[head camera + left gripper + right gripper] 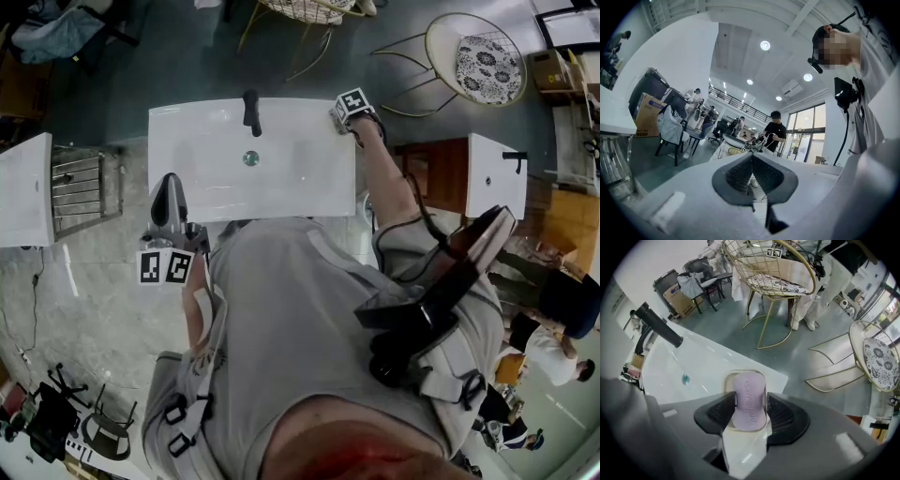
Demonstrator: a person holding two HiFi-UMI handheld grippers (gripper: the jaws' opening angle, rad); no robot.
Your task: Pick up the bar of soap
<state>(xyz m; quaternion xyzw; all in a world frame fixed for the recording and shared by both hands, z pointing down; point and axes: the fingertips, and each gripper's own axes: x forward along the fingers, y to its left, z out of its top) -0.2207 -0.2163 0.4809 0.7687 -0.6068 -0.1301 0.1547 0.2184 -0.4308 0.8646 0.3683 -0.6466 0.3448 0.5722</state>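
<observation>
Grasp step: right gripper [751, 405] pads clamp the pale purple oval bar of soap [749, 389], lower centre, over the white ceramic sink [693, 369] corner recess; left gripper [752, 159] closed, empty; next likely a straight lift.

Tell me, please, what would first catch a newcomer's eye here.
The pale purple bar of soap lies in a recess at the white sink's far right corner, the right gripper's jaws closed on its sides. The black faucet rises at the sink's back, and the left gripper hangs shut by its near left corner.
</observation>
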